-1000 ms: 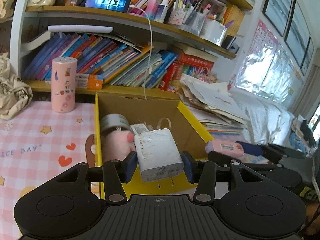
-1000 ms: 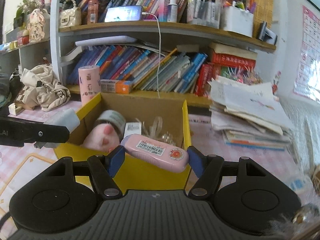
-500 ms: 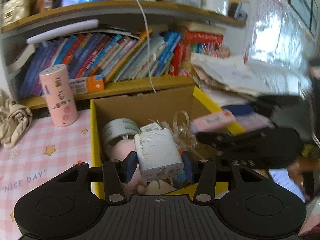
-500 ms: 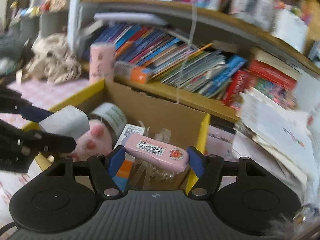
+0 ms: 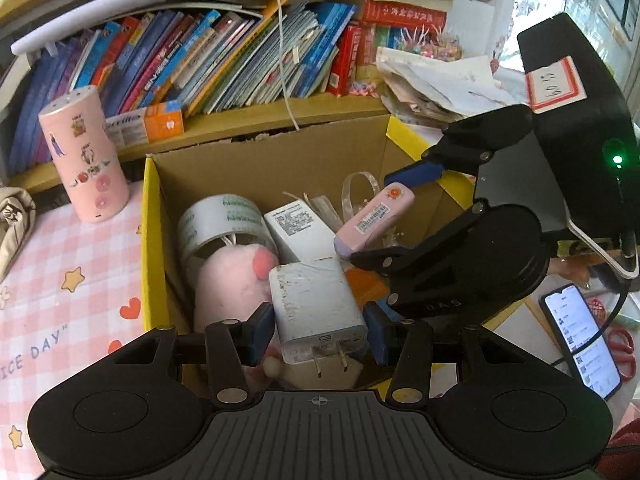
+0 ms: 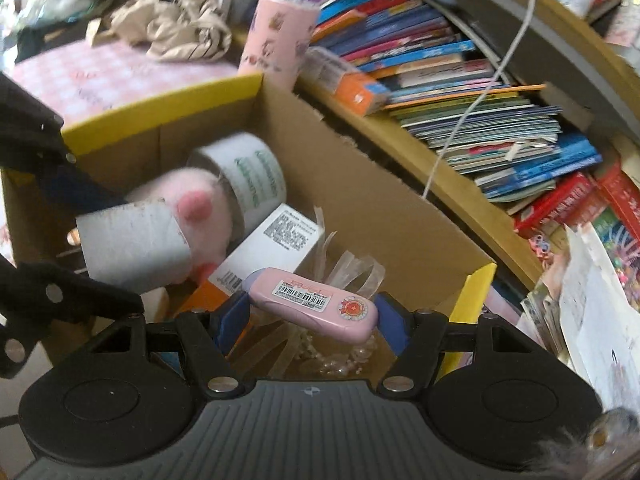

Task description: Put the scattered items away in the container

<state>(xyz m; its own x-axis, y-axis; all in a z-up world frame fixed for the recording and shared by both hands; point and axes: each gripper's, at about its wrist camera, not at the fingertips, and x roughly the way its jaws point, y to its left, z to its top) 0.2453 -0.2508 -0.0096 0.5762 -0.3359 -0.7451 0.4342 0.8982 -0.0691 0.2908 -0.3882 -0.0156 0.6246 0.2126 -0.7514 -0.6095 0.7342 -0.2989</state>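
Both tools hold items over the open cardboard box (image 5: 280, 160), each clenched on its load.

The left tool (image 5: 318, 330) grips a white charger (image 5: 316, 308), prongs toward the camera, above a pink plush toy (image 5: 232, 280); the right tool (image 6: 312, 316) grips a pink case (image 6: 316, 304) with a barcode label, over clear ribbon (image 6: 352, 276) and what look like beads, though blur makes that uncertain. In the box lie a tape roll (image 5: 216, 220) and a white carton (image 5: 300, 232). A pink cylinder (image 5: 84, 156) stands on the checked desk (image 5: 60, 280) just beside the box, books (image 5: 224, 56) shelved behind. Only the left view shows the phone (image 5: 580, 336) and red scissors (image 5: 624, 352) at right; only the right view shows the beige bag (image 6: 176, 20) beyond the box.
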